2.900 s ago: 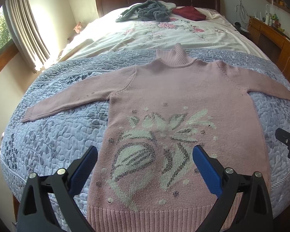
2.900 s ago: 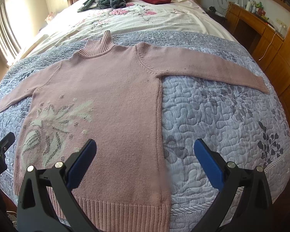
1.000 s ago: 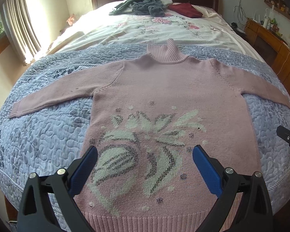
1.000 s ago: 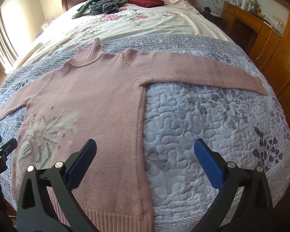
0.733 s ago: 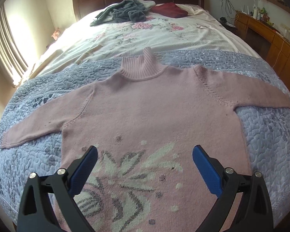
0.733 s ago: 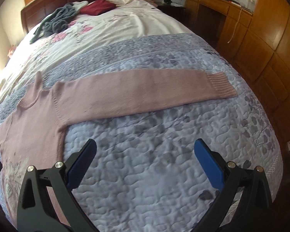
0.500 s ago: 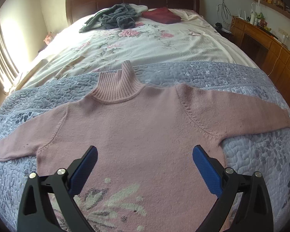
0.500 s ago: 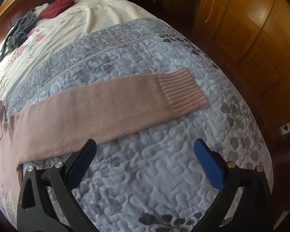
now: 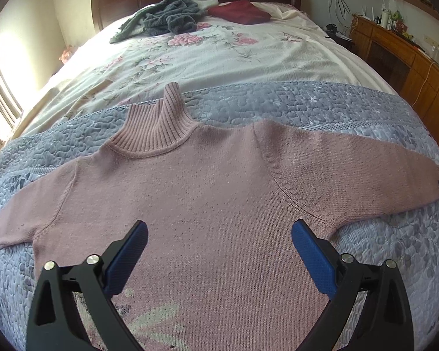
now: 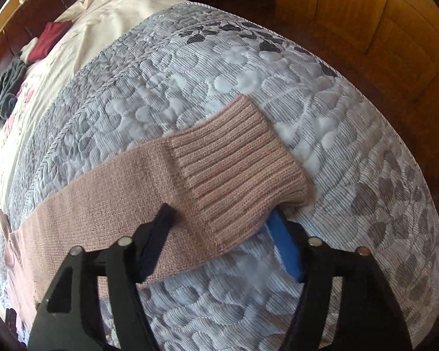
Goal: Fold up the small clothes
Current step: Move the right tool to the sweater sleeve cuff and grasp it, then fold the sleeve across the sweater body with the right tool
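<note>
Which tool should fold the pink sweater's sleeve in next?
The right tool. Its fingers already sit on either side of the sleeve cuff, though not closed yet. The left tool hangs open above the sweater chest, far from either cuff.

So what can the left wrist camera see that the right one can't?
Only the left wrist view shows the sweater's ribbed collar and the open left tool over its chest. Only the right wrist view shows the ribbed cuff close up, draped between the right tool fingers, jaws still apart. Both show the pink sweater, grey quilt and dark red garment.
</note>
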{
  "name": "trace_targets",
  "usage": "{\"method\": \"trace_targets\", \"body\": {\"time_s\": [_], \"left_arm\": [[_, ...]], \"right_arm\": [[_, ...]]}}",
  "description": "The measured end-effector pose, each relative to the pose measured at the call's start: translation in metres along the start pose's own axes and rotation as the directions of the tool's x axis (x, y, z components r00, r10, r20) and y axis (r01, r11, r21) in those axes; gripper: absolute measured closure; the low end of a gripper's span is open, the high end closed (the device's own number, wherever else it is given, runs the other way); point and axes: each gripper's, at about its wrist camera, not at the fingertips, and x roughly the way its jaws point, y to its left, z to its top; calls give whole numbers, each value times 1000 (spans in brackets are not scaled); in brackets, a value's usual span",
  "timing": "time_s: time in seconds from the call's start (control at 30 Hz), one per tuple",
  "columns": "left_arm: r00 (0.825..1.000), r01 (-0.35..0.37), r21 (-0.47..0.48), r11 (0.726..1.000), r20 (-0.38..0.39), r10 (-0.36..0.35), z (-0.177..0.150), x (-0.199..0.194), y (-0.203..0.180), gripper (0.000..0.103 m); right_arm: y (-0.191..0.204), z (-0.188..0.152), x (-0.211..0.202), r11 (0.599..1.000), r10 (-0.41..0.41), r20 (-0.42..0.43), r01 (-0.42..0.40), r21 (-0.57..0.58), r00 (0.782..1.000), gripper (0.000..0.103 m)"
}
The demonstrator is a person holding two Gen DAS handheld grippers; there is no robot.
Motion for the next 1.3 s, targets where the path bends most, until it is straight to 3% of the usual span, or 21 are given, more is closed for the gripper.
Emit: {"method": "trace_targets", "body": {"time_s": [0.1,0.13,0.27,0.43,0.57,0.8,1.13,1.3], "left_arm": [[1000,-4,-7,1000,-4,4,-1,0,5,4],[1000,-6,-10,1000,-4,6,-2,0,7,4],[1000,-5,-28,1000,-4,5,-4,-4,20,4],[1000,-22,-50,999,-9,22,-10,-8,43,4],[999,-33,-79,996,-23,31,-20,-9,66,4],[999,-47,-127,991,-32,43,-34,-14,107,4],[998,-51,-185,981,-50,43,-48,-13,153,4],[998,-45,-194,980,-60,34,-51,-9,162,4]], "right_arm": [[1,2,-2,997,83,-4,-83,3,997,86],[2,1,-5,994,105,-3,-105,6,994,90],[22,-5,-25,994,86,53,-82,-73,995,91],[71,-23,-55,971,169,88,-150,-187,982,91],[128,-47,-76,925,269,71,-237,-296,960,91],[242,-103,-83,821,415,-43,-395,-412,909,91],[363,-189,-63,698,434,-178,-455,-553,883,91],[389,-216,-44,667,386,-214,-432,-607,897,86]]}}
